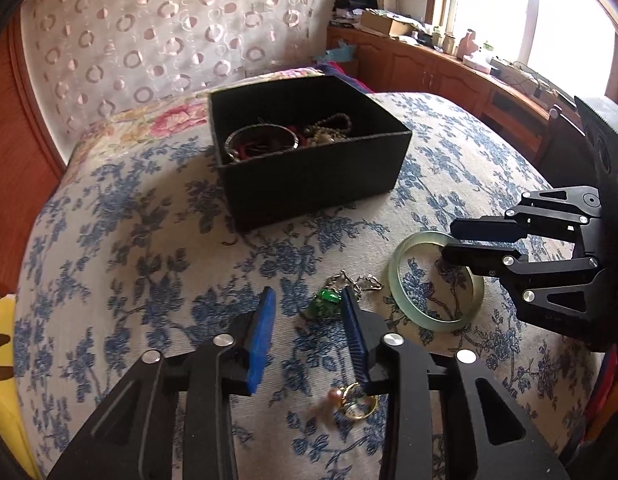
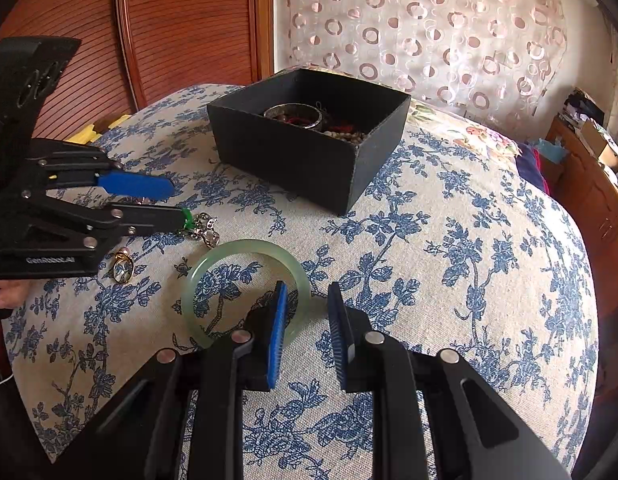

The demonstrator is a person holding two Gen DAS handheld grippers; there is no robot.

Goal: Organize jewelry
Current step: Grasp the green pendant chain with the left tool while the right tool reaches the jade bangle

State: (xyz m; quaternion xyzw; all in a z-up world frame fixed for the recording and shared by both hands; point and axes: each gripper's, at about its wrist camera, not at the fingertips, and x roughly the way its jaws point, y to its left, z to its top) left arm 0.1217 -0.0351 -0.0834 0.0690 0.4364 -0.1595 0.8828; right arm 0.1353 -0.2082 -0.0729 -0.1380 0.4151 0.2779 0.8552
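Left gripper (image 1: pixel 309 312): fingers apart around green pendant (image 1: pixel 327 298). Right gripper (image 2: pixel 309 312): fingers apart astride jade bangle (image 2: pixel 245 248) rim.

"genrobot.ai" in pale letters on the left tongs (image 2: pixel 171 204) body

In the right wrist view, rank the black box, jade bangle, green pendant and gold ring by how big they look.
Largest to smallest as they look:
1. black box
2. jade bangle
3. gold ring and green pendant: unsure, both small, and the left gripper hides part of the pendant.
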